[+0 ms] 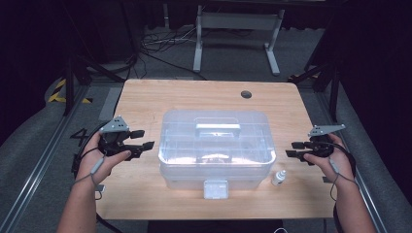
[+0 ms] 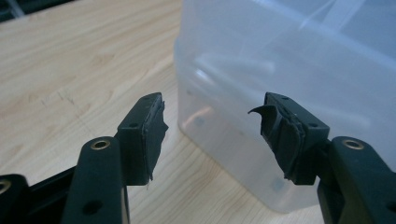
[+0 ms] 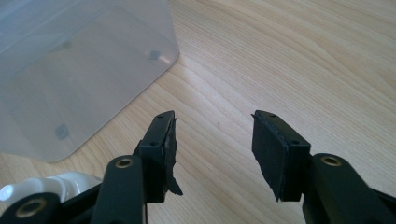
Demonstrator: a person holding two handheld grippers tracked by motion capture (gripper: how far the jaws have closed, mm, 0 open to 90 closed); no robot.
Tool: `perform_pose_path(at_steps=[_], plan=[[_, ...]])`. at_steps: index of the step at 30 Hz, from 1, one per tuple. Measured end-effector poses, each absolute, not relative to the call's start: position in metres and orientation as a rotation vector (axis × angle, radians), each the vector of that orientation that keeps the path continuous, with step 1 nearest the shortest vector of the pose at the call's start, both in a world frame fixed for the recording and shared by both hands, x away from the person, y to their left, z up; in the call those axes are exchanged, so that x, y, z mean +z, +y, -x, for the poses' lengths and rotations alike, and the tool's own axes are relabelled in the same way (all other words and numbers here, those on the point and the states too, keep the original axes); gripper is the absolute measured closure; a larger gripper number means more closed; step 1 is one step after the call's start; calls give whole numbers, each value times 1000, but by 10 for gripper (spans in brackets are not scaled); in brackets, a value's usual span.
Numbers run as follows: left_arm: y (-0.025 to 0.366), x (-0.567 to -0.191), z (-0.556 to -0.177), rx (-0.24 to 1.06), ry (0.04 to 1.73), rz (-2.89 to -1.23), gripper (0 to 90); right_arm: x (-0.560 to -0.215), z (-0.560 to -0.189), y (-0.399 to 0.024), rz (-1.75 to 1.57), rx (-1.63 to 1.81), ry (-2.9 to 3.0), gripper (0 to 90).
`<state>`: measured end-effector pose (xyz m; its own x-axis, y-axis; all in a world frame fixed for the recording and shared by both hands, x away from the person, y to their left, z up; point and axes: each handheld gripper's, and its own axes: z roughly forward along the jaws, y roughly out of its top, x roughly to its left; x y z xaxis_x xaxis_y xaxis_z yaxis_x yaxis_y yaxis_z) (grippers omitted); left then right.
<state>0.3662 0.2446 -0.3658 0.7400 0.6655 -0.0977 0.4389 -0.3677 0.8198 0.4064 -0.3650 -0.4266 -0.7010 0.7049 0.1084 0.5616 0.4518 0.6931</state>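
High view has both tongs hovering either side of a clear box (image 1: 216, 145) that sits mid-surface. Left tongs (image 1: 141, 139) are spread wide with nothing between the jaws, pointing in at the box's left end, close but not touching. Right tongs (image 1: 295, 149) are the same deal: jaws well apart, empty, aimed at the box's right end.

Left gripper view: left tongs (image 2: 212, 123) frame the box (image 2: 289, 84) corner, which sits just past the jaws, and the pads (image 2: 152, 135) look pretty chewed up and ragged.

Right gripper view: right tongs (image 3: 212, 140) look onto bare wooden surface (image 3: 289, 60), box (image 3: 70, 70) off to the upper left. A small white bottle (image 3: 51, 186) peeks in right beside the left jaw.

From above, the bottle (image 1: 279, 177) stands just off the box's near right corner. The box has a lid handle (image 1: 217, 128) on top and a front latch (image 1: 215, 189). Surface (image 1: 145, 97) is light wood with a dark round hole (image 1: 246, 94) near the far edge.
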Motion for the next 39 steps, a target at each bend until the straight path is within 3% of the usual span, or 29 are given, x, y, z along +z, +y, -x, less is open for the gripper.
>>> perform_pose_path(at_steps=[21, 39], plan=[[203, -312, -374, 245, 619, -2016, 426, -429, -397, -372, -1142, 1062, 2497, 511], [139, -306, -395, 147, 439, -2030, 416, -430, -383, -380, -1178, 1049, 2482, 510]])
